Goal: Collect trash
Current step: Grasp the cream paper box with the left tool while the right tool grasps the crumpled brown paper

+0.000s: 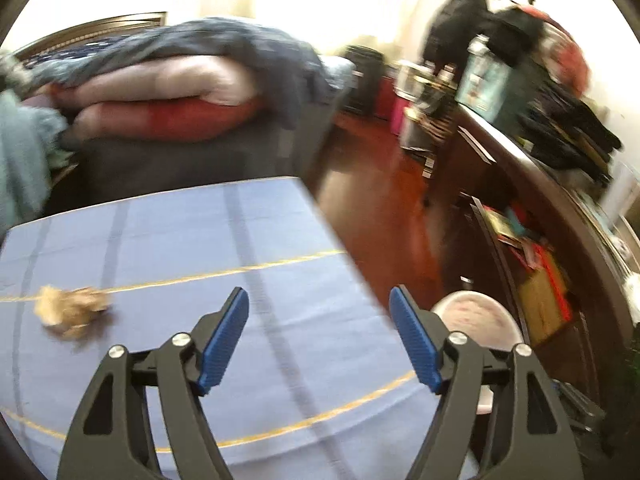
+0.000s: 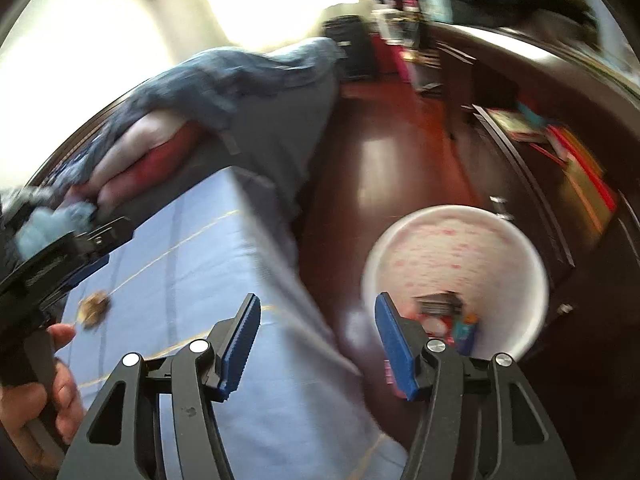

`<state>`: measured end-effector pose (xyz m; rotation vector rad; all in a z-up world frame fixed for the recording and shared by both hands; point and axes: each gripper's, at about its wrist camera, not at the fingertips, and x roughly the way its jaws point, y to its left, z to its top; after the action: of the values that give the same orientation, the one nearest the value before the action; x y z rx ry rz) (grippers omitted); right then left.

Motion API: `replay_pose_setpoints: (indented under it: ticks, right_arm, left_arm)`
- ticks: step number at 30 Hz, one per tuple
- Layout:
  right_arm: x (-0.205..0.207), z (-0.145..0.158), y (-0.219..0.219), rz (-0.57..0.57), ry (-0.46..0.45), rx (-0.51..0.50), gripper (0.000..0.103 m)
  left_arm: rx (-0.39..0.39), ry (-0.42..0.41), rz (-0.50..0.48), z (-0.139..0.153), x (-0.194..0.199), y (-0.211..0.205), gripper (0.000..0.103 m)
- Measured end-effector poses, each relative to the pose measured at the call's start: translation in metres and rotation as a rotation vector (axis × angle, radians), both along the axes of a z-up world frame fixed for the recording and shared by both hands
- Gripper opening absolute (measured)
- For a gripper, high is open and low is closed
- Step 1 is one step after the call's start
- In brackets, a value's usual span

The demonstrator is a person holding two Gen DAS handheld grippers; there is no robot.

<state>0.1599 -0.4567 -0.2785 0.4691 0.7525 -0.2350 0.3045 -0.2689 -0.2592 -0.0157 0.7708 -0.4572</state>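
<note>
A crumpled brown paper wad point(image 1: 72, 310) lies on the blue tablecloth point(image 1: 180, 240), left of my left gripper point(image 1: 318, 300), which is open and empty above the cloth. The wad also shows in the right wrist view point(image 2: 94, 307). My right gripper point(image 2: 316, 308) is open and empty over the table's right edge. A white bin point(image 2: 454, 256) with red marks stands on the floor beside the table; several pieces of trash point(image 2: 448, 316) lie in it. The bin's rim shows in the left wrist view point(image 1: 476, 312). The left gripper's body point(image 2: 52, 264) and the hand holding it are at the right wrist view's left edge.
A bed piled with red and blue bedding point(image 1: 168, 92) stands behind the table. A dark wooden cabinet point(image 1: 560, 240) with books and clutter runs along the right. A reddish wooden floor point(image 1: 380, 184) lies between them. The frames are motion-blurred.
</note>
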Motion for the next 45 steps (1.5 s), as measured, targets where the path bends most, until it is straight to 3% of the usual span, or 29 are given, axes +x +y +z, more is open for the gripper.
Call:
replay_pose_setpoints:
  ticks: [12, 15, 21, 26, 39, 42, 45]
  right_arm:
    - [0.038, 0.018, 0.105, 0.249, 0.0, -0.045, 0.064]
    - [0.045, 0.018, 0.127, 0.296, 0.005, -0.056, 0.064]
    - [0.053, 0.018, 0.155, 0.354, 0.016, -0.076, 0.064]
    - [0.058, 0.018, 0.169, 0.377, 0.025, -0.091, 0.064]
    - [0.061, 0.024, 0.19, 0.404, 0.015, -0.098, 0.064]
    - [0.062, 0.027, 0.197, 0.414, 0.012, -0.102, 0.064]
    - [0.064, 0.028, 0.201, 0.42, 0.012, -0.103, 0.064]
  left_arm:
    - [0.015, 0.016, 0.397, -0.011, 0.043, 0.162, 0.076]
    - [0.011, 0.027, 0.498, -0.017, 0.063, 0.19, 0.076]
    - [0.033, 0.11, 0.601, -0.038, 0.109, 0.219, 0.076]
    - [0.063, 0.172, 0.586, -0.055, 0.123, 0.217, 0.076]
    - [0.08, 0.199, 0.512, -0.07, 0.097, 0.201, 0.082]
    - [0.079, 0.198, 0.521, -0.071, 0.095, 0.207, 0.078]
    - [0.053, 0.198, 0.509, -0.07, 0.095, 0.213, 0.064]
